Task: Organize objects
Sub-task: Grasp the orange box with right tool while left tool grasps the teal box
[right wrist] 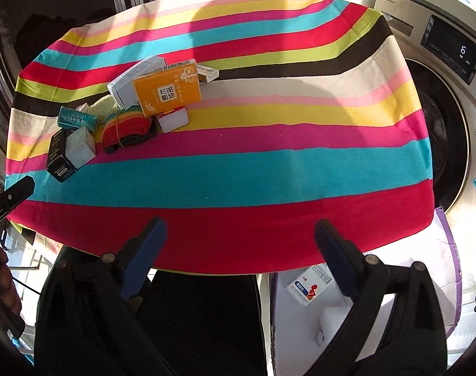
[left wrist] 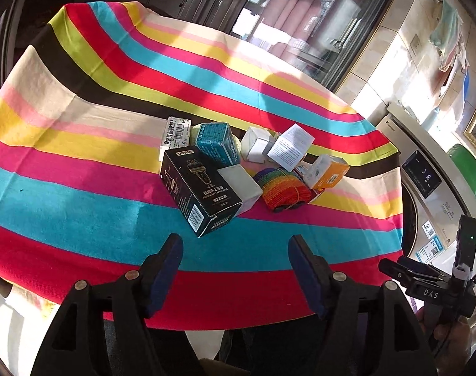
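A cluster of small boxes lies on the striped tablecloth: a black box, a teal box, a small white box, a rainbow knitted roll and an orange box. My left gripper hangs open just short of the black box, nothing between its fingers. In the right wrist view the orange box, the rainbow roll and the black box sit far left. My right gripper stands wide open and empty over the table's near red edge.
A washing machine stands close against the table's right side. Below the near right edge sits a white bin with a purple rim, a white, blue and red box inside it. A glass door lies behind the table.
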Tool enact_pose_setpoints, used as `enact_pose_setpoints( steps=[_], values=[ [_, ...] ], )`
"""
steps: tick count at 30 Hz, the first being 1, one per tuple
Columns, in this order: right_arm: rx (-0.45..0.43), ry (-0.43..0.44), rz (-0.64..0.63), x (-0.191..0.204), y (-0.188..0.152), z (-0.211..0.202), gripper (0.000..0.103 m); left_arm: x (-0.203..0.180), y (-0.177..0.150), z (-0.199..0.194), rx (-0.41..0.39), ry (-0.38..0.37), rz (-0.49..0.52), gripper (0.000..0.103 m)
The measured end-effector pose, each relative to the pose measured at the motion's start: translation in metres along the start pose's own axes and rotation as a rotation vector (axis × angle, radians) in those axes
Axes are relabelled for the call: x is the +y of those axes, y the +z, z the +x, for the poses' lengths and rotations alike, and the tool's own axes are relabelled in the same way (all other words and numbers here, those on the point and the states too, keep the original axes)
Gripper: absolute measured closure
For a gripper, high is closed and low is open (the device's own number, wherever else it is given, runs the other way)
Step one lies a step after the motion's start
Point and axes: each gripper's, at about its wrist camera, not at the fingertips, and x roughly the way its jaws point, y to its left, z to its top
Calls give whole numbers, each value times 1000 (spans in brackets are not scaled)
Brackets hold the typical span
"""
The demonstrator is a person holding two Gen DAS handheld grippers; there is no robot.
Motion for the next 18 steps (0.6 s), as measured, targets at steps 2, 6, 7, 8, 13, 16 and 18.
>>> enact_pose_setpoints(
  steps=[2, 6, 7, 8, 13, 16, 18],
  values=[
    [-13, 10, -17, 10, 6, 2, 6, 0, 7, 0, -16, 4, 6, 32],
    [-46, 16, -38, 24, 20, 5, 5, -3, 24, 7, -42, 16, 39, 32],
    [-54, 17, -39, 27, 24, 6, 5, -3, 29, 10, -47, 14, 41, 32],
    [-62, 21, -40, 29, 28, 7, 4, -1, 34, 12, -51, 12, 42, 32],
    [-97, 36, -58, 43, 47, 12, 4, 4, 55, 28, -59, 31, 61, 32],
    [-120, 42, -77, 49, 58, 15, 3, 7, 64, 41, -44, 44, 83, 32],
    [-129, 47, -90, 53, 65, 18, 2, 7, 68, 48, -33, 54, 101, 32]
  ],
)
